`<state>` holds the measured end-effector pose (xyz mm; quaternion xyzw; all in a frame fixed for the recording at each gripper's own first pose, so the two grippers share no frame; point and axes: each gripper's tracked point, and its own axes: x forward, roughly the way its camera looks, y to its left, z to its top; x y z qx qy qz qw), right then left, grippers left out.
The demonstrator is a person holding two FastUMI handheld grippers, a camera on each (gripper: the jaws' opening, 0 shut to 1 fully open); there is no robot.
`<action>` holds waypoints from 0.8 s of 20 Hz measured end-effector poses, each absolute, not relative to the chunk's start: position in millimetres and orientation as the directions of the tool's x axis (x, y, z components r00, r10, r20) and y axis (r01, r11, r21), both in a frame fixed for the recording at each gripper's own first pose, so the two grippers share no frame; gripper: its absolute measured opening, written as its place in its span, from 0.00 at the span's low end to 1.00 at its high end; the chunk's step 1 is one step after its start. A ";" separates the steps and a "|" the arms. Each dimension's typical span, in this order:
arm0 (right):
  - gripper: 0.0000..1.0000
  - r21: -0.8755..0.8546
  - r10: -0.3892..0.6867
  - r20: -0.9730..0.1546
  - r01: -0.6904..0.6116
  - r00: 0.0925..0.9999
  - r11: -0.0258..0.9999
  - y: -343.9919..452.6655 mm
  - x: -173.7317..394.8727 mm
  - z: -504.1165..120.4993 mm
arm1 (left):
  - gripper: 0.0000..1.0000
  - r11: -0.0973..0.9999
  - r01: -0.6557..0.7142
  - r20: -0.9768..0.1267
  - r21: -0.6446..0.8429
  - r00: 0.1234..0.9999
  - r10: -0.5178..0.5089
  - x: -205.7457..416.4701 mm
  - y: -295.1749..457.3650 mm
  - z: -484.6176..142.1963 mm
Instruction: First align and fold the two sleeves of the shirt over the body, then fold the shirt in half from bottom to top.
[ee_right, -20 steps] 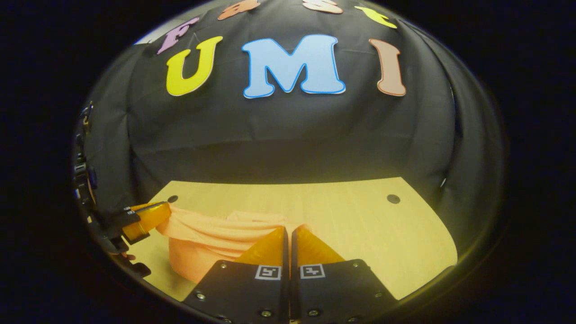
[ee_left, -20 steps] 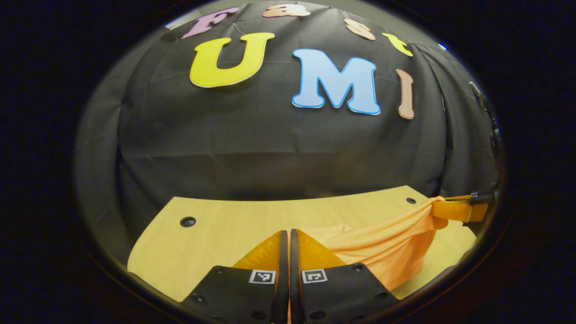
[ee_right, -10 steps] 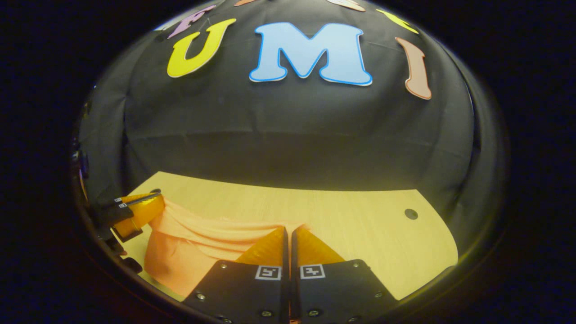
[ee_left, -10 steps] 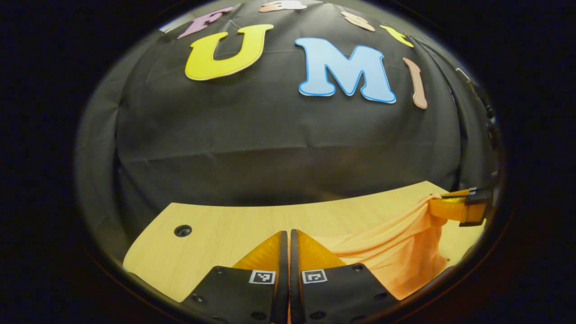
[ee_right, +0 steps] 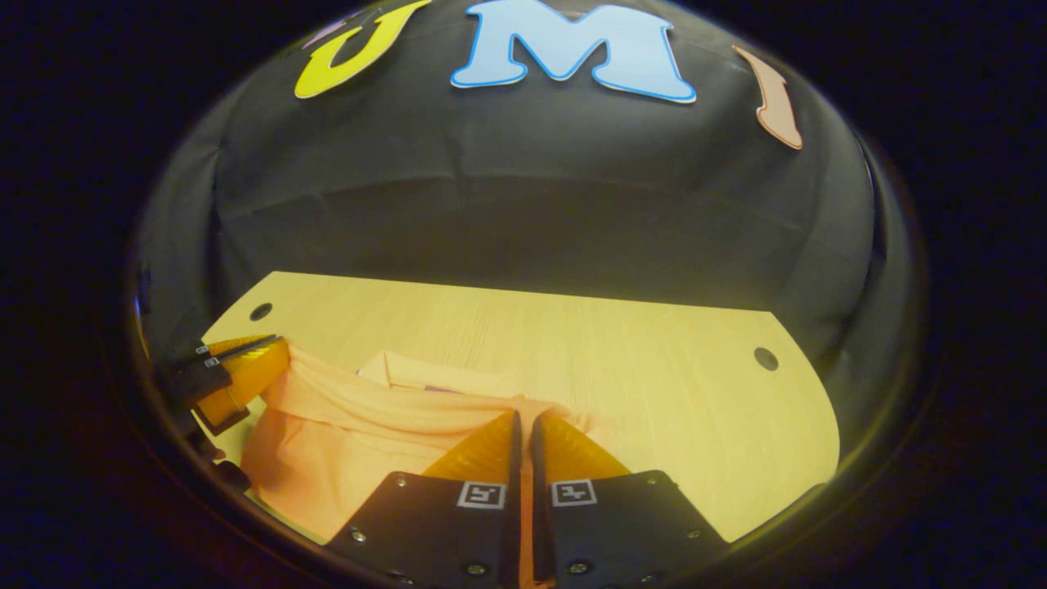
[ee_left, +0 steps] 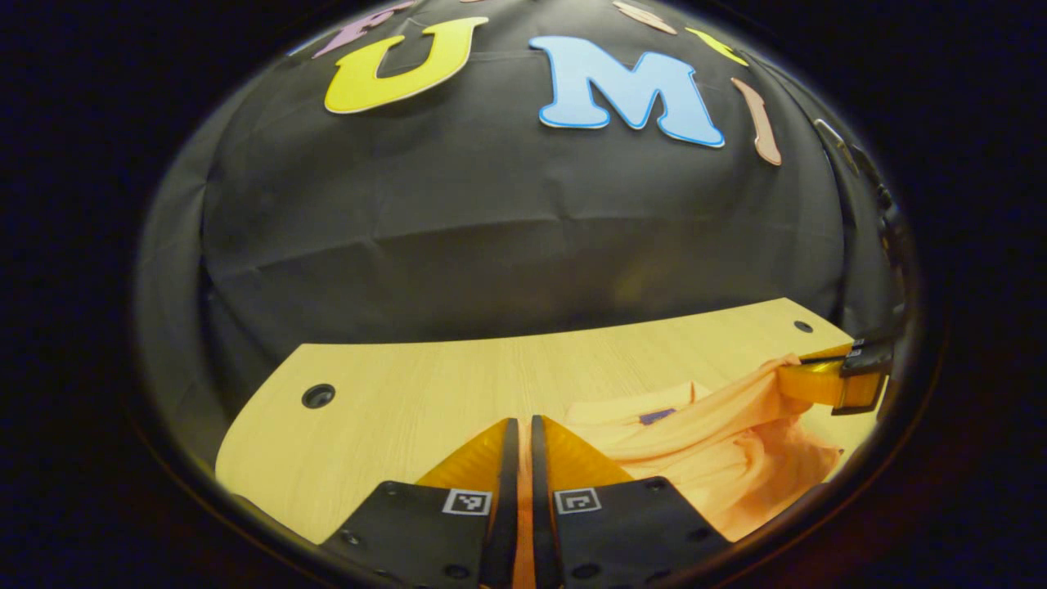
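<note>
Both tools are closed on the orange shirt (ee_left: 720,458), each pinching one end of the same raised fabric edge. In the left gripper view, the left tool (ee_left: 519,425) has its fingers pressed nearly together with a thin strip of orange cloth showing in the slit between them; the right tool appears at the far right of that view, clamped on the other end of the edge. In the right gripper view, the right tool (ee_right: 523,419) is likewise nearly shut with cloth in the slit, and the left tool sits at the far left, gripping its end. The shirt hangs between the two tools in a shallow sag, and the rest of it lies bunched on the counter (ee_right: 622,352) below and ahead of them. The held edge runs side to side, from one tool to the other; that line is the long axis of the suspended portion. A collar with a dark tag (ee_left: 657,416) lies on the counter just beyond the held edge, so the neck end points away from the person, toward the booth wall. Judgement: the next move depends on keeping the two tools level and equally spaced, so the held edge comes down parallel to the collar line; neither hand is clearly nearer.
</note>
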<state>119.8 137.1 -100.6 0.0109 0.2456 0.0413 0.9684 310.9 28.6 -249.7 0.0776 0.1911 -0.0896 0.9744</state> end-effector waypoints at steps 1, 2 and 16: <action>0.07 0.047 0.089 -0.489 -0.076 0.867 0.996 137.7 119.5 -104.3 | 0.17 0.971 0.206 -0.398 0.118 0.906 -0.144 309.4 29.1 -253.5; 0.13 0.048 0.089 -0.498 -0.076 0.862 0.996 136.2 114.3 -104.4 | 0.21 0.970 0.214 -0.407 0.112 0.901 -0.152 306.6 27.8 -253.8; 0.85 0.058 0.096 -0.370 -0.080 0.924 0.995 117.5 63.5 -40.2 | 0.95 0.962 0.242 -0.293 0.131 0.936 -0.195 236.3 6.4 -168.5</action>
